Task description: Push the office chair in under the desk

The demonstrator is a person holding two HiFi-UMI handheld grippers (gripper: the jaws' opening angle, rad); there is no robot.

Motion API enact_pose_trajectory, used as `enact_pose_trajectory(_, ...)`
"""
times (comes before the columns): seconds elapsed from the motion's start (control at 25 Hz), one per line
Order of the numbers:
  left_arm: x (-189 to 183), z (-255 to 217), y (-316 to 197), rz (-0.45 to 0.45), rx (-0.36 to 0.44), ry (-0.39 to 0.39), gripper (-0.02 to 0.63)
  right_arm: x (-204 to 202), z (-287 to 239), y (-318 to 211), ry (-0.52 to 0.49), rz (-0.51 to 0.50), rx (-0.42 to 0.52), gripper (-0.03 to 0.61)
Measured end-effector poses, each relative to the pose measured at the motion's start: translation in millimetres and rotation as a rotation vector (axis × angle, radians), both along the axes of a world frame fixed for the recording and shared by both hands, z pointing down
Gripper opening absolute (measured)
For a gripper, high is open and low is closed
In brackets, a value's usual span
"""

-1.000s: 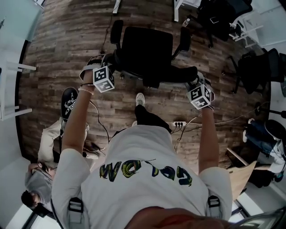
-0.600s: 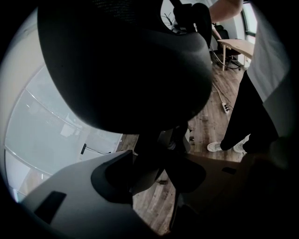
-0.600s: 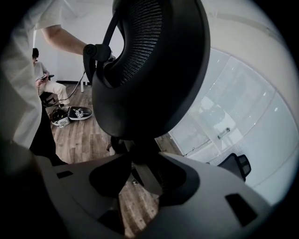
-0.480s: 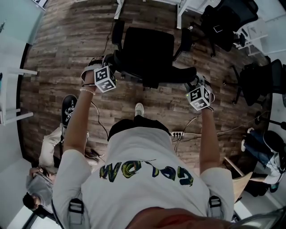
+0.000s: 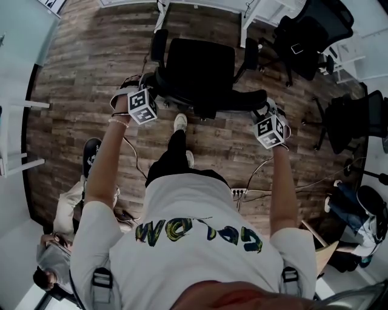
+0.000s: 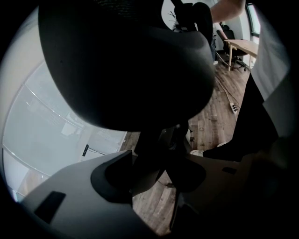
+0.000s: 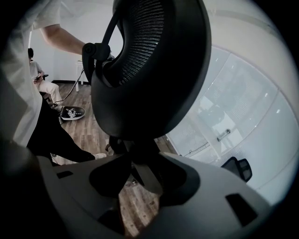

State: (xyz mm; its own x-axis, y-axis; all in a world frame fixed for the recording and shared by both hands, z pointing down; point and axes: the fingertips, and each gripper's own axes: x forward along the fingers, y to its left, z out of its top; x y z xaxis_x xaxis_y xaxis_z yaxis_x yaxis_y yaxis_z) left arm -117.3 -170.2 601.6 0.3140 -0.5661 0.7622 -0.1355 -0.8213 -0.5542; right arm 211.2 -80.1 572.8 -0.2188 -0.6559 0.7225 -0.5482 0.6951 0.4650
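Note:
The black office chair (image 5: 200,63) stands on the wood floor, its seat facing the white desk (image 5: 245,15) at the top of the head view. My left gripper (image 5: 153,92) clasps the left end of the chair's curved backrest (image 5: 212,100), and my right gripper (image 5: 262,110) clasps the right end. In the left gripper view the backrest (image 6: 126,65) fills the top, and its edge runs down between the left gripper's (image 6: 156,175) jaws. The right gripper view shows the mesh backrest (image 7: 149,70) above, its frame between the right gripper's (image 7: 140,175) jaws.
More black chairs (image 5: 315,24) (image 5: 348,118) crowd the right side. A power strip (image 5: 239,192) with cables lies on the floor behind my feet. A seated person (image 5: 66,200) is at the lower left, and a white frame (image 5: 18,157) lines the left wall.
The chair has rolled forward toward the desk with both grippers still on its backrest. My foot has stepped forward behind it, and more of the desk legs show at the top.

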Motion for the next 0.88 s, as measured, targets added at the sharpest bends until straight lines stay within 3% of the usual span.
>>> enact_pose_trajectory(0.36,-0.4,-3.0,-78.1,0.031,-0.005,0.027,0.23,-2.2,-1.5,-76.1,-0.007,0.02,0.006,0.186)
enact_pose_trajectory(0.88,3.2,-1.0,-230.6,0.054,-0.01,0.026,0.23,0.6,-1.1,-222.8,0.001,0.059,-0.009,0.186)
